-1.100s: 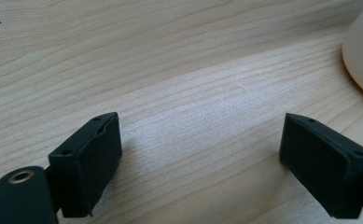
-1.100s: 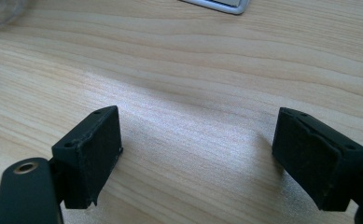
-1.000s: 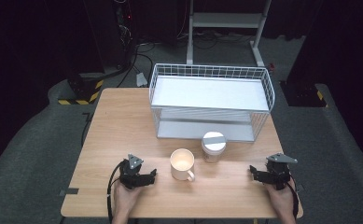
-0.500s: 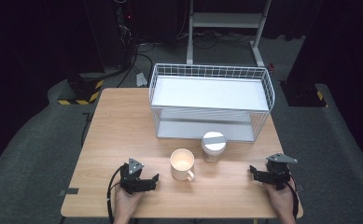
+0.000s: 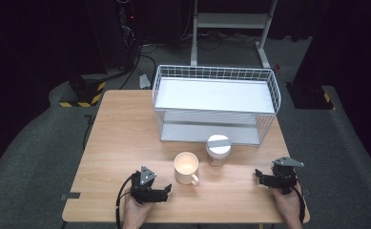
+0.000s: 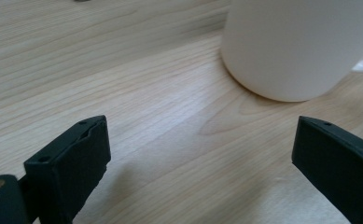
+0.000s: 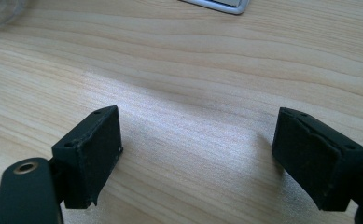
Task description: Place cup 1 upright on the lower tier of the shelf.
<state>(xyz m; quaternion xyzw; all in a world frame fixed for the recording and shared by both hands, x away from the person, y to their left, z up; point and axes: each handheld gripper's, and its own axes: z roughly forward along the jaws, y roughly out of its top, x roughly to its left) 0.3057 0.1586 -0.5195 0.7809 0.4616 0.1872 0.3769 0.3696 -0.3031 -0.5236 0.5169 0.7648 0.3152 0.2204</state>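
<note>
A white mug (image 5: 186,164) with a handle stands near the front middle of the wooden table (image 5: 121,138). My left gripper (image 5: 164,190) lies just left of it, pointing right towards it. In the left gripper view the mug (image 6: 286,46) stands a short way beyond the left gripper (image 6: 200,158), whose jaws have just been opening; nothing is between them. A white cup with a grey lid (image 5: 218,149) stands right of the mug. My right gripper (image 5: 260,176) rests at the front right, open over bare wood, as the right gripper (image 7: 198,158) view shows.
A white two-level wire rack (image 5: 216,95) takes up the back right of the table, just behind the cup. A corner of its base (image 7: 216,4) shows ahead of the right gripper. Dark floor, cables and a stand lie beyond the table.
My left gripper has slid a little towards the front edge and to the right, away from the mug's side. The right gripper, mug and cup have stayed put.
</note>
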